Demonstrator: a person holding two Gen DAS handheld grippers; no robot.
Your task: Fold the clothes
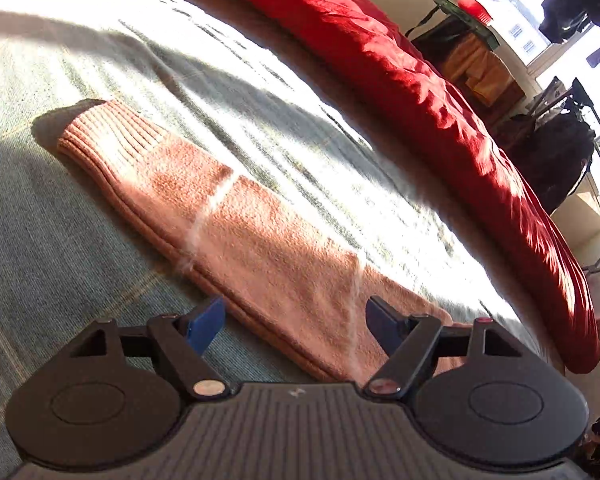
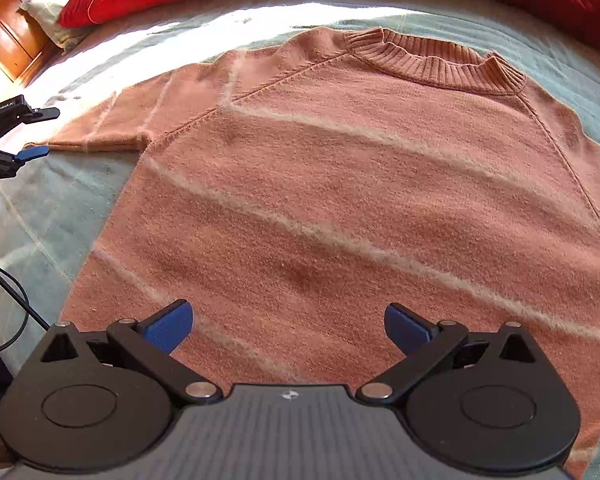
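The pink sweater lies spread flat, front or back up I cannot tell, on the pale green bedspread, collar toward 12 o'clock in the right wrist view and one sleeve stretched out straight toward 10 o'clock, its ribbed cuff at the far end in the left wrist view. The red duvet is bunched along the far edge, well clear of the knit.

The left gripper hangs over the near part of the sleeve with its jaws released, nothing between them. The right gripper hovers above the lower body of the sweater, also released and empty.

Judging from the layout, this fits a garment smoothed out for folding. To bring the sleeve across well, the left jaws should pinch both layers near the cuff rather than mid-sleeve, lift only enough to clear the bedspread, and carry it toward 3 o'clock across the chest while the right gripper pins the body so the fuzzy knit does not drag or bunch
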